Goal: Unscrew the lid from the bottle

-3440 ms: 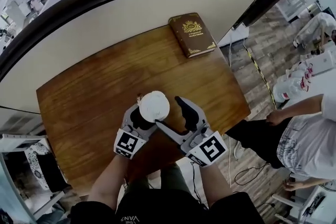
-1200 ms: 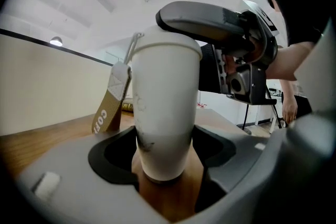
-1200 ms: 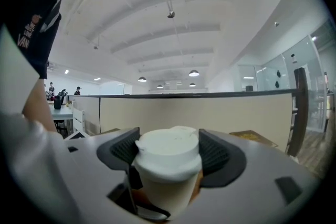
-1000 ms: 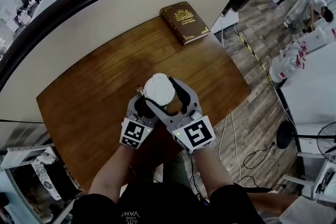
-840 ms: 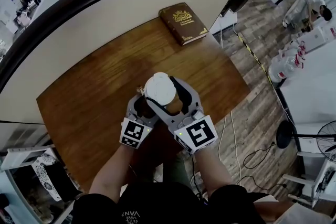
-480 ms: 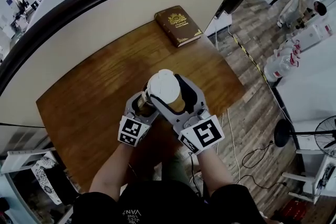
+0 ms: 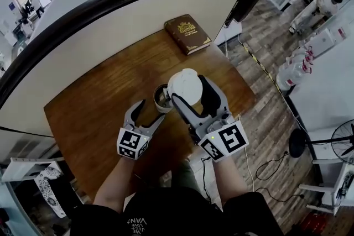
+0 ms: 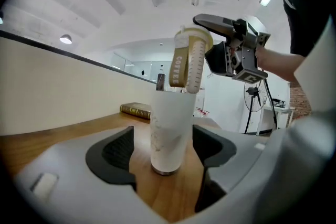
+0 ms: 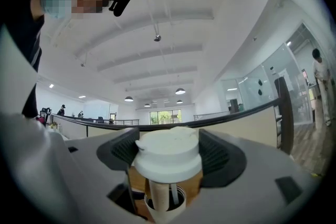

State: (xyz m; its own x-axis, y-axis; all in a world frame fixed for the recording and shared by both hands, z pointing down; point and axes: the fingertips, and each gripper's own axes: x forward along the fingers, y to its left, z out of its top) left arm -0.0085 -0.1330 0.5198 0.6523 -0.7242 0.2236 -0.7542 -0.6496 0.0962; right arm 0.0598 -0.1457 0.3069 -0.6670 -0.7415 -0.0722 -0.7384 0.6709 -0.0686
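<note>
A white bottle (image 7: 161, 98) stands upright on the wooden table (image 7: 94, 113), its mouth uncovered. Its white lid (image 7: 184, 85), with a tan insert and a tube under it, hangs just above and to the right of the mouth. My right gripper (image 7: 189, 89) is shut on that lid (image 9: 168, 157); the bottle's mouth (image 9: 165, 202) shows below it. My left gripper (image 7: 150, 112) is open, drawn back to the lower left. In the left gripper view the bottle (image 8: 169, 128) stands just beyond my left gripper (image 8: 165, 152), with a gap at each side, and the lid (image 8: 191, 60) hovers over it.
A brown book (image 7: 187, 33) lies at the table's far right corner. A cream partition (image 7: 110, 25) with a dark rail borders the table's far side. On the floor to the right are large water bottles (image 7: 290, 72), cables and a fan (image 7: 340, 146); a person (image 7: 321, 5) stands beyond.
The right gripper has lifted the lid off the bottle, up and to the right. The left gripper has let go of the bottle and pulled back to the left.
</note>
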